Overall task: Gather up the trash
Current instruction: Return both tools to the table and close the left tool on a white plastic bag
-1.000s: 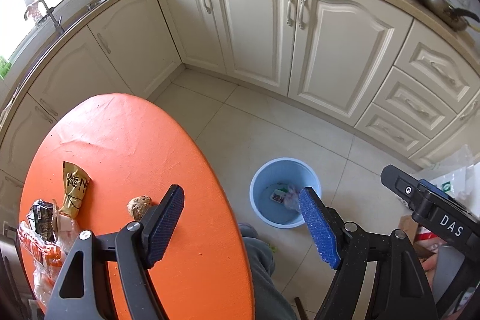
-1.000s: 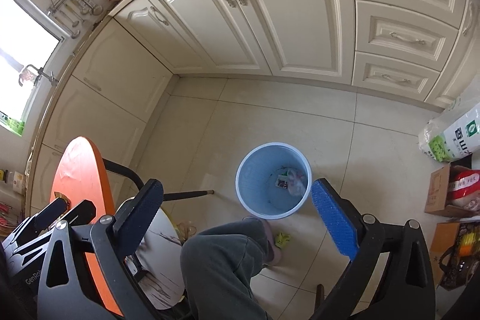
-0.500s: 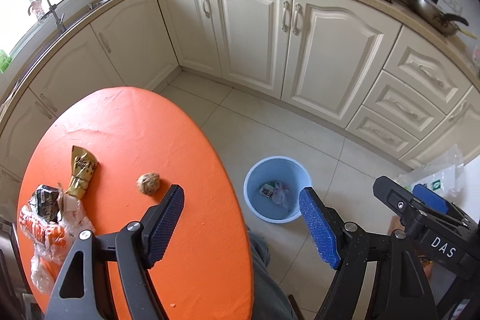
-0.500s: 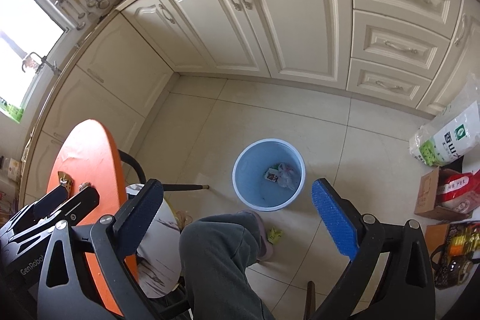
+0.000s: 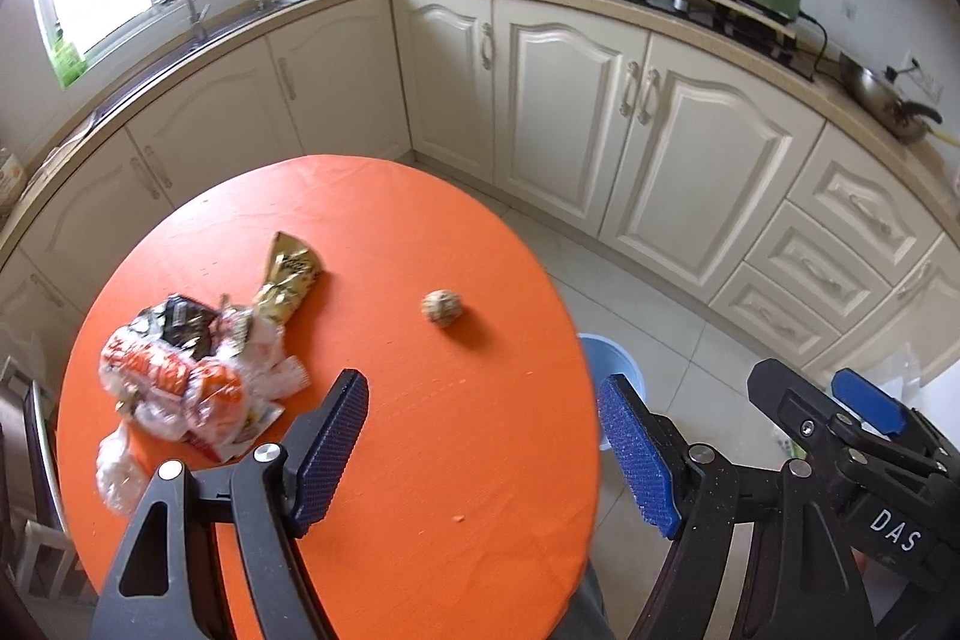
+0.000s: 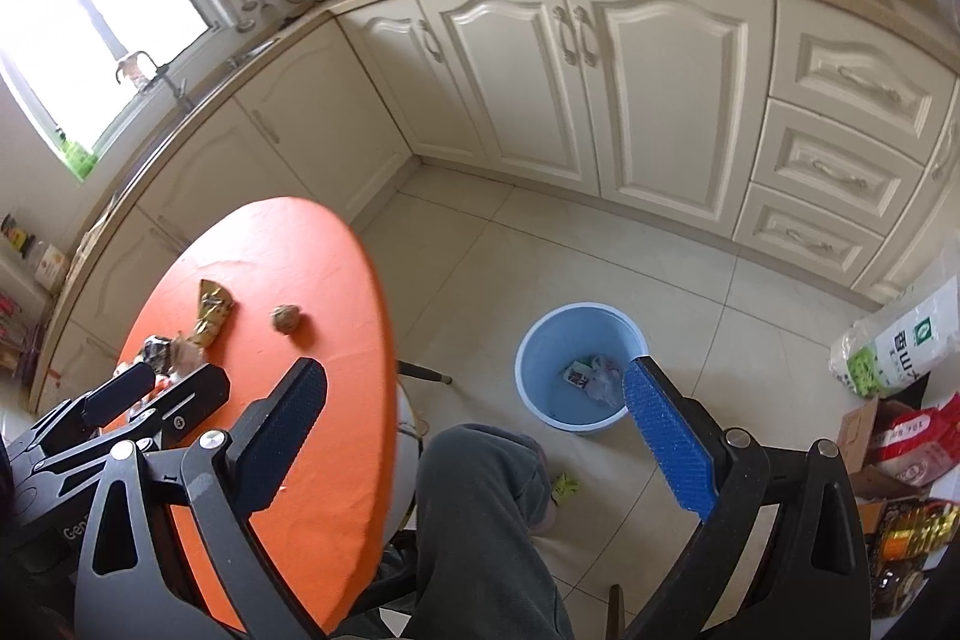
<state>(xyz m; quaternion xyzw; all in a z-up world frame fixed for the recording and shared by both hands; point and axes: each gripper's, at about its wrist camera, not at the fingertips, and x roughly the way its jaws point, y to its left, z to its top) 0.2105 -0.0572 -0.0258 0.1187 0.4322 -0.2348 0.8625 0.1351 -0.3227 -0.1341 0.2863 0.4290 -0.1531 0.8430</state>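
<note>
Both claws wide open, nothing held: left claw (image 5: 483,451) over table (image 5: 420,460), right claw (image 6: 480,436) between table edge and bin (image 6: 581,365). Trash on table: wrapper heap (image 5: 192,382), gold wrapper (image 5: 288,283), ball (image 5: 442,307) lying apart. Risks: ball rolling off if nudged; heap snagging, dragging neighbours; loose plastic slipping from pads; drop missing bin on carry.

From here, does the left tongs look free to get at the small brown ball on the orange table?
Probably yes. The left tongs stand open and empty over the orange table, and only bare cloth lies between them and the brown ball. The wrapper pile sits off to one side.
</note>
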